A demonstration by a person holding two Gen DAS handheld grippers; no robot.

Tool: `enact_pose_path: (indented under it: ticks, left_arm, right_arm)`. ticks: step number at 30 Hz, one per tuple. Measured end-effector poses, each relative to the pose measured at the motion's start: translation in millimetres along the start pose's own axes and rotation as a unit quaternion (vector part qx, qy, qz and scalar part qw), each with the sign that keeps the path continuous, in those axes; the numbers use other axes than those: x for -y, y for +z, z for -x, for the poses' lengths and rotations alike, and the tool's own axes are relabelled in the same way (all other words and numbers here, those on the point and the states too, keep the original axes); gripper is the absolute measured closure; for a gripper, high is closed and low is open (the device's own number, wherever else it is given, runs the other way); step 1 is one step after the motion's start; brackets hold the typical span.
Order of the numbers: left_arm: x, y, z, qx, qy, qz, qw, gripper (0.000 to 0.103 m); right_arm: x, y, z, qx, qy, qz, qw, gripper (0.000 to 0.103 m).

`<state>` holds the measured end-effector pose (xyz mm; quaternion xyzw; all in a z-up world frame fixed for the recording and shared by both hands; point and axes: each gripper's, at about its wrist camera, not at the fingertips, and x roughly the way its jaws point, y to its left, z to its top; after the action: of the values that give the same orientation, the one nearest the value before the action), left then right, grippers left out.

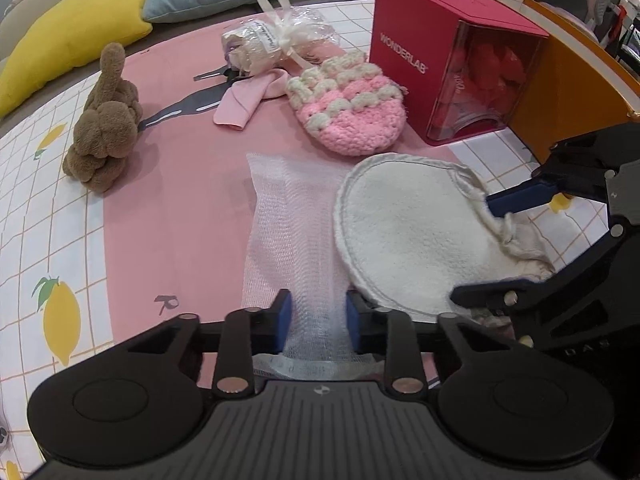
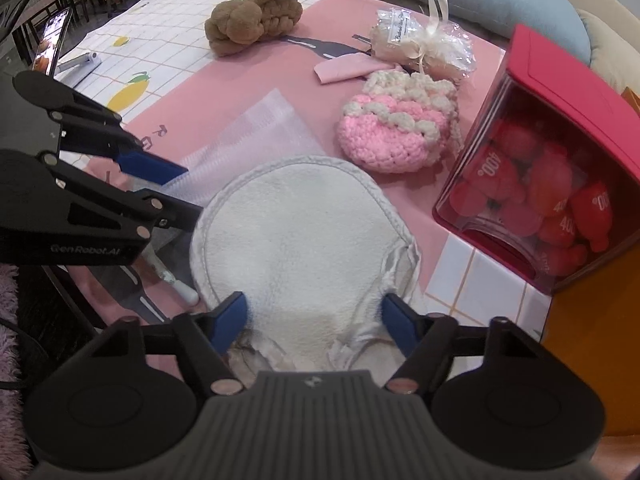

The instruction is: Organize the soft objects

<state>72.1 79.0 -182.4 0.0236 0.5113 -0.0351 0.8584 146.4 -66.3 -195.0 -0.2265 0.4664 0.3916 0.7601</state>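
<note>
mesh net (image 1: 288, 240) between left tongs (image 1: 318, 320)

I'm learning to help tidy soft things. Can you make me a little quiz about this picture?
1. True or false: the brown knotted plush toy lies inside the red box with a clear window.
2. Which thing sits between the left gripper fingers: A, the white mesh net bag; B, the pink and cream crocheted pouch?
3. Fill in: the right gripper straddles the round white terry ____.

Key: 1 false; 2 A; 3 mitt.
</note>
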Motion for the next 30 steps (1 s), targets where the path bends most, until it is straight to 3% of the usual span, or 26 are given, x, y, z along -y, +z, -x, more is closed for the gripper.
enact_pose_path:
  ticks: [4,8,13,21,30]
  left_arm:
    - [5.1,-0.3,0.1,-0.001,-0.010,-0.001,1.0000,0.083]
    - [4.9,0.7,0.6,-0.005,-0.024,0.016,0.9996,0.093]
    - [-1.7,-0.5,3.6,-0.004,-0.027,0.053,0.9982,0.101]
    - [-8.0,2.1,26.0,0.024,-0.021,0.078,0.9964,0.102]
    - [-11.3,12.1,70.4,0.076,-0.028,0.125,0.9889,0.102]
  right_arm:
    - [-2.6,-0.9,3.2,0.004,-0.002,0.004,1.000,0.053]
    - [-2.9,-1.2,6.0,0.010,-0.019,0.001,1.000,0.082]
    - [-2.6,-2.2,10.5,0.020,-0.028,-0.002,0.999,0.088]
    - [7.4,4.7,36.7,0.042,-0.009,-0.063,0.997,0.089]
    - [14.2,11.3,89.0,0.104,-0.007,-0.116,0.988,0.089]
